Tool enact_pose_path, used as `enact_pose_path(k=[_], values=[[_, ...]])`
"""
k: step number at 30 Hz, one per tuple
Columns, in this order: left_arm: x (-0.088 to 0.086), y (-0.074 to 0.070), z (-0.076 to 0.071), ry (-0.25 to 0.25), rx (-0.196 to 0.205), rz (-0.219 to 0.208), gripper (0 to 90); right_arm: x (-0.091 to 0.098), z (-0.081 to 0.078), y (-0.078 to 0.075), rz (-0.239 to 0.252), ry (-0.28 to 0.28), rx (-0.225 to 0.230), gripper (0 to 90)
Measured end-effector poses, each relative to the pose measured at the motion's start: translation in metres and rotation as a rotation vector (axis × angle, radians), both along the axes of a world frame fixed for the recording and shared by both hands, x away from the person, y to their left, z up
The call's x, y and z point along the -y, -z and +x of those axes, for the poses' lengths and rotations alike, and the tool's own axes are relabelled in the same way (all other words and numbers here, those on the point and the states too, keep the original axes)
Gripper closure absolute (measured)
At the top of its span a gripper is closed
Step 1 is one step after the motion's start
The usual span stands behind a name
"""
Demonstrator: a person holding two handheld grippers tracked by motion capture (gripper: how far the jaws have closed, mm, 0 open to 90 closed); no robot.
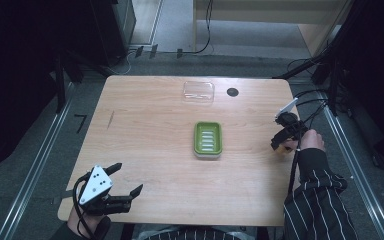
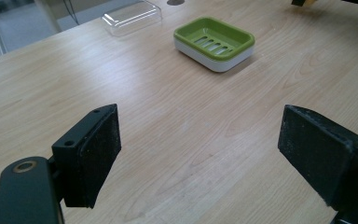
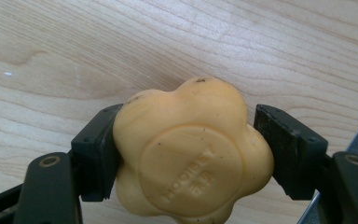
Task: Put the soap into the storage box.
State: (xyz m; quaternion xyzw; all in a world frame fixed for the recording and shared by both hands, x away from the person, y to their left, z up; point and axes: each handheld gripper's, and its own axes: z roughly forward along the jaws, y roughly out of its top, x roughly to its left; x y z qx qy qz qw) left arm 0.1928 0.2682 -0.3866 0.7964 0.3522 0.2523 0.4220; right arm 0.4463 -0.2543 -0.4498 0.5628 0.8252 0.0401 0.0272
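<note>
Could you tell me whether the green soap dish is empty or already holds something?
Empty. The green soap dish shows its bare slotted bottom, and the yellow flower-shaped soap sits clamped in the right gripper, away from the dish.

Yellow flower-shaped soap (image 3: 191,154), embossed face, clamped above table's right edge

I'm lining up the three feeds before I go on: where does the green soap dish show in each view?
High view: the green soap dish sits at mid-table, right of centre, with the clear lid beyond it.
Left gripper view: the dish is at upper centre, far ahead of the open jaws.
Right gripper view: the dish isn't in it; the yellow soap is clamped between the jaws.
Shared landmark: the wooden table, whose grain runs through all three.
</note>
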Motion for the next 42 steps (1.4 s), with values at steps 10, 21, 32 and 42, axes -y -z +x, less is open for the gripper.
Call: enact_pose_path(k=[10,21,32,42], values=[[-0.002,0.000,-0.003,-0.012,-0.001,0.000,13.6,-0.017,0.001,-0.007,0.025,-0.048,0.033,28.2],[-0.005,0.000,-0.005,-0.023,0.003,-0.002,13.6,-0.037,0.000,-0.009,0.049,-0.113,0.059,28.3],[-0.004,0.000,-0.003,-0.024,0.001,-0.001,13.6,-0.052,-0.003,-0.011,0.049,-0.153,0.072,28.3],[-0.005,0.002,0.000,-0.020,-0.008,-0.002,13.6,-0.068,-0.003,-0.014,0.065,-0.201,0.091,28.3]])
